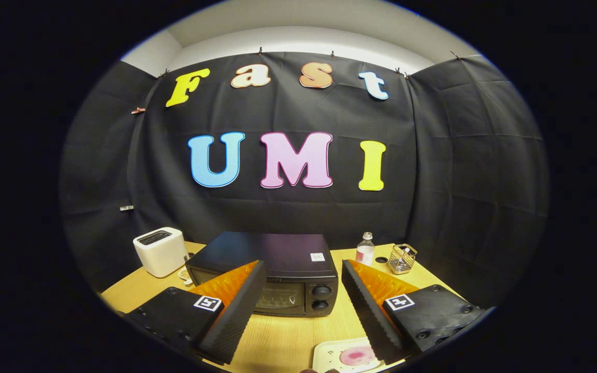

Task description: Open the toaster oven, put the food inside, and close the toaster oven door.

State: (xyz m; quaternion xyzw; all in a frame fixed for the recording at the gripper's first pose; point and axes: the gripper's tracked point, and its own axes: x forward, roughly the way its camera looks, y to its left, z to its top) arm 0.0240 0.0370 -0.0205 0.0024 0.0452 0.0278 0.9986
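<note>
Ahead, 1 toaster oven, 2 parted fingers

Even overhead light, dim booth, sharp focus, strong fisheye bend twd edges, faint glare on tabletop

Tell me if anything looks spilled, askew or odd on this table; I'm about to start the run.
Nothing stands out. The toaster oven sits squarely, door closed, beyond the open claw. The white toaster, bottle and wire basket stand upright. The food lies on its tray near the fingers.
</note>
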